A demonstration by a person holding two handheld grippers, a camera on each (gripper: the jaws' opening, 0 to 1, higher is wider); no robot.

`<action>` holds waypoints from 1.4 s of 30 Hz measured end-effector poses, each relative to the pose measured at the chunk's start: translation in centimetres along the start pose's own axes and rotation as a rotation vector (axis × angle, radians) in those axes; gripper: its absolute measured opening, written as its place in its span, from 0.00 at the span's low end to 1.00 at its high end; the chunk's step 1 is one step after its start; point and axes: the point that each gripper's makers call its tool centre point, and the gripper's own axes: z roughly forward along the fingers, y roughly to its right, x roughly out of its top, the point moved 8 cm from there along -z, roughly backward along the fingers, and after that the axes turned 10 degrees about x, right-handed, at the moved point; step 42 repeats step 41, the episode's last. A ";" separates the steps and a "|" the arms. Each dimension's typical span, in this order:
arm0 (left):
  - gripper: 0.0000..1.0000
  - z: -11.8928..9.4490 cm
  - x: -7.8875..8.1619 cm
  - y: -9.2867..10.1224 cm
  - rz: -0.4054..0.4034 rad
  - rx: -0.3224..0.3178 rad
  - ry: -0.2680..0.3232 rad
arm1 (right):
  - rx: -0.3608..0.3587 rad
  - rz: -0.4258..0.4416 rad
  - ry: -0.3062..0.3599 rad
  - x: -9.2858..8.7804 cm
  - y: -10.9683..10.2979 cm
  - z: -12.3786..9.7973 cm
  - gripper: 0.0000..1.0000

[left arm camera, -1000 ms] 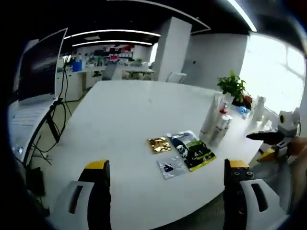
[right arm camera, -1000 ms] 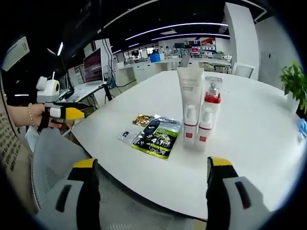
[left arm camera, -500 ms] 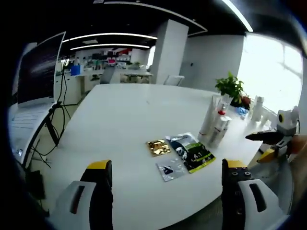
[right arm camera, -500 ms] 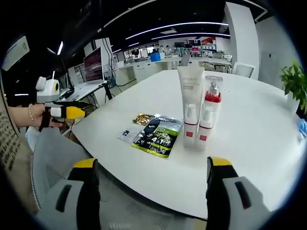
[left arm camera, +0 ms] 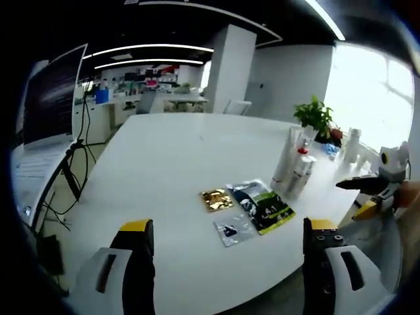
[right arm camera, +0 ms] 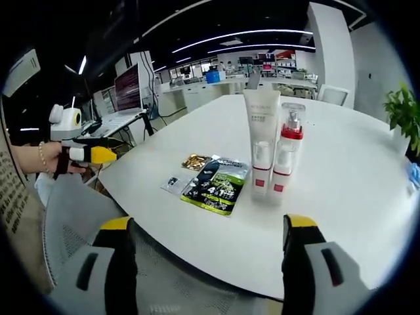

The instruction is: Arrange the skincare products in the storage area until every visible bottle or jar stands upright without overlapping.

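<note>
Open-plan office space is seen behind a large white table (right arm camera: 354, 177), with desks, monitors and ceiling light strips far back and a potted plant (left arm camera: 315, 117) near the window side.

On the table, the skincare products are gathered in one group: a tall white tube (right arm camera: 260, 131) and a pump bottle with a red collar (right arm camera: 288, 147) are standing upright, close beside each other, with smaller red-banded bottles (right arm camera: 260, 172) in front of them. Whether these touch cannot be told. Three flat sachets are lying just left of the bottles in the right gripper view: a green-and-black sachet (right arm camera: 218, 186), a gold sachet (right arm camera: 195, 162) and a small clear sachet (right arm camera: 174, 186). The green one seems to overlap the clear one slightly.

As judged from this, the bottles already meet the upright condition, and nothing is tipped over; what remains, if anything, is spacing them and separating the sachets.

The left gripper (left arm camera: 226, 246) is held released, its jaws wide apart and empty, short of the near table edge. The right gripper (right arm camera: 209, 239) is likewise spread open with nothing between its jaws, also off the table edge, above a grey mesh chair (right arm camera: 72, 216). No obstacle is seen between either gripper and the products.
</note>
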 end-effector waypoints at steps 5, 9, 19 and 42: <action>0.92 0.0 0.0 0.0 -0.006 0.000 0.001 | 0.001 0.001 -0.003 0.0 0.0 0.0 0.93; 0.92 0.0 0.1 0.0 -0.010 -0.002 0.002 | -0.003 0.002 -0.002 0.0 0.1 0.0 0.93; 0.92 0.0 0.1 -0.1 -0.015 -0.001 0.005 | -0.001 0.002 -0.011 -0.1 0.1 0.1 0.93; 0.91 0.0 0.0 -0.2 -0.016 0.000 0.000 | -0.003 -0.005 -0.018 -0.1 0.0 0.1 0.93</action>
